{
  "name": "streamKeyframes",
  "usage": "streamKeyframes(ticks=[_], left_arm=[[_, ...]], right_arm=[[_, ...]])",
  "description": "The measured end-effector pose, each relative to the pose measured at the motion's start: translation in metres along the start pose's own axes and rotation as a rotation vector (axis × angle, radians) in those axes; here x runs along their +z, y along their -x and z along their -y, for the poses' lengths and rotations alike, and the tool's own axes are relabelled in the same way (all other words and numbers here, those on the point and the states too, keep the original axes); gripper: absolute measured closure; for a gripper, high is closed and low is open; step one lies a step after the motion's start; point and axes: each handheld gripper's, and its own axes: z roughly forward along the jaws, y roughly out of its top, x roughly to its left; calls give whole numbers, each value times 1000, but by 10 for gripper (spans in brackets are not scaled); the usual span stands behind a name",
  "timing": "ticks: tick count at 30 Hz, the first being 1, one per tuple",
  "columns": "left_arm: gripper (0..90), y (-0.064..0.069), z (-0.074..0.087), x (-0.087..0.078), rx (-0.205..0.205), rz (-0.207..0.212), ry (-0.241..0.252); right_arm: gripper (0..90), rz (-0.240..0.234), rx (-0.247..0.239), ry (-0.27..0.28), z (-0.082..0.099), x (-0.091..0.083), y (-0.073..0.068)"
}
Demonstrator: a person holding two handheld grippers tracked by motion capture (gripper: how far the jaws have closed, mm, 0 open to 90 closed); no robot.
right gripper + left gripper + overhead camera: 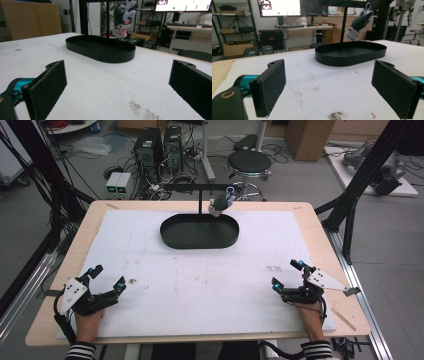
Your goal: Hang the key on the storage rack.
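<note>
Resting near the desk's front corners: left gripper and right gripper, jaws spread wide, pinching nothing. Dangling from the black stand near the far edge, above the oval tray's rim: a small plush toy. Risking, judging from here, tipping the slender stand by tugging the toy sideways. Covering the top: scuffed white foam; beyond: cables, computers, a stool.

No words, brands or numbers can be read anywhere. The monitors at twelve o'clock in the left gripper view and the screen at one o'clock in the right gripper view show content too small to read.
</note>
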Motion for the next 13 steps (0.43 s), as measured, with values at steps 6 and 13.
streamKeyframes(ticks=[6, 13], left_arm=[[126, 0, 0, 0, 1, 1, -1], [126, 0, 0, 0, 1, 0, -2]], right_arm=[[5, 18, -10, 16, 2, -1, -2], [6, 40, -41, 37, 3, -2, -4]])
